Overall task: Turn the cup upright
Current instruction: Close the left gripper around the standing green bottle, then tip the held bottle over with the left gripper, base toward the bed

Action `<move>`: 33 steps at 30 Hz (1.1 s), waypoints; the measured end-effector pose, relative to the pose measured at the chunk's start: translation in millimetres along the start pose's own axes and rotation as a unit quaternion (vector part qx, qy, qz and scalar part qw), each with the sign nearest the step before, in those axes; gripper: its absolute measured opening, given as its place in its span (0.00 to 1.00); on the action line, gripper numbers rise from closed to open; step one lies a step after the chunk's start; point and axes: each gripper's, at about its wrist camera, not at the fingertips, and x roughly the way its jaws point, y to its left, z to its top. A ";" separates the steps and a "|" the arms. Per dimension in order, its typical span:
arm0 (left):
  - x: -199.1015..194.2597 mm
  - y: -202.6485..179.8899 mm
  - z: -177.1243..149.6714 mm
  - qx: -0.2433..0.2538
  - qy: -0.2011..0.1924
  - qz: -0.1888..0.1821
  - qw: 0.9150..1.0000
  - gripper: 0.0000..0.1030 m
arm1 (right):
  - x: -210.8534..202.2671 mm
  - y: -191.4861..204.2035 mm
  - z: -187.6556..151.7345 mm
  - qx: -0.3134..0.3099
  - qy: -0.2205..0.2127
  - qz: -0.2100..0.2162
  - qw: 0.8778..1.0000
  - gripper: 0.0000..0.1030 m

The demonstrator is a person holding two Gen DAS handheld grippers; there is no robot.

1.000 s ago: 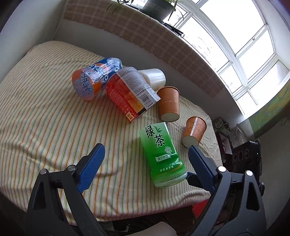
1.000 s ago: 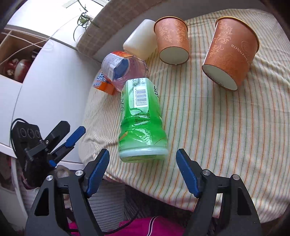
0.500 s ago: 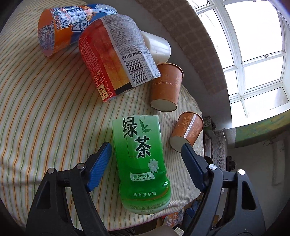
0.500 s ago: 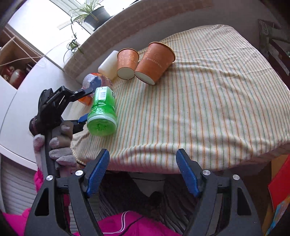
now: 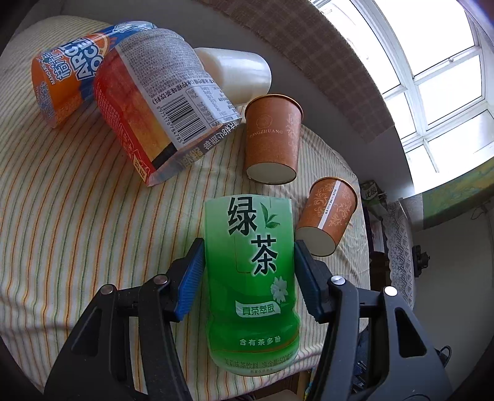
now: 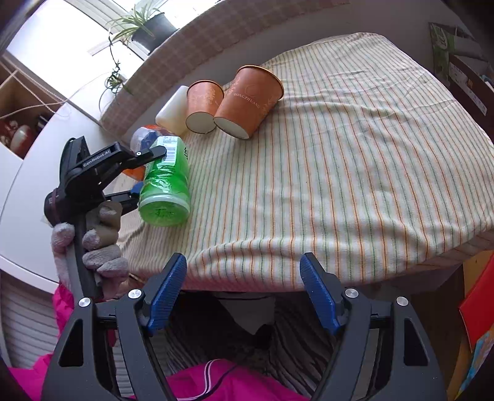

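Note:
A green tea-label cup (image 5: 250, 277) lies on its side near the front edge of the striped tablecloth (image 5: 77, 216). Its closed base faces the left wrist camera. My left gripper (image 5: 248, 271) is shut on it, one blue pad pressing each side. In the right wrist view the same green cup (image 6: 165, 188) sits at the table's left edge with the left gripper (image 6: 145, 172) clamped on it, held by a gloved hand (image 6: 92, 246). My right gripper (image 6: 242, 290) is open with nothing between its fingers, hanging below the table's front edge.
Two brown paper cups (image 5: 271, 138) (image 5: 328, 216) lie on their sides behind the green one. Farther back lie a white cup (image 5: 234, 74), a red-label cup (image 5: 154, 108) and an orange-blue cup (image 5: 68, 83). Bare cloth (image 6: 339, 154) stretches to the right. A potted plant (image 6: 148, 24) stands on the windowsill.
My left gripper moved forward around the green cup and closed on its sides. My right gripper pulled back and up from the table, staying open.

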 end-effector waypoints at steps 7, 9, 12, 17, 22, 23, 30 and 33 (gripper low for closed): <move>-23.5 -21.3 -10.4 0.068 -0.050 0.034 0.996 0.56 | 1.0 -5.1 -1.2 0.011 0.001 -0.003 1.000 0.73; -28.1 -29.5 -13.6 0.093 -0.067 0.048 0.992 0.56 | 0.5 -5.0 -1.2 0.011 0.000 -0.003 1.000 0.73; -32.3 -41.8 -19.0 0.126 -0.090 0.070 0.985 0.56 | -0.7 -2.1 -0.4 0.006 -0.005 -0.008 1.000 0.73; -32.4 -56.1 -28.1 0.170 -0.126 0.102 0.972 0.56 | -3.8 6.1 -0.2 -0.013 -0.019 -0.027 0.999 0.73; -29.4 -68.9 -38.0 0.208 -0.149 0.123 0.959 0.56 | -2.5 7.0 -0.1 -0.011 -0.019 -0.027 0.999 0.73; -28.9 -69.8 -40.1 0.213 -0.151 0.125 0.957 0.56 | -2.1 6.6 0.1 -0.010 -0.019 -0.028 0.999 0.73; -28.4 -70.3 -56.3 0.230 -0.145 0.128 0.954 0.56 | -2.9 5.0 1.5 -0.008 -0.022 -0.031 0.999 0.73; -28.4 -72.9 -63.0 0.239 -0.139 0.125 0.953 0.56 | -3.0 6.4 1.4 -0.010 -0.023 -0.032 0.999 0.73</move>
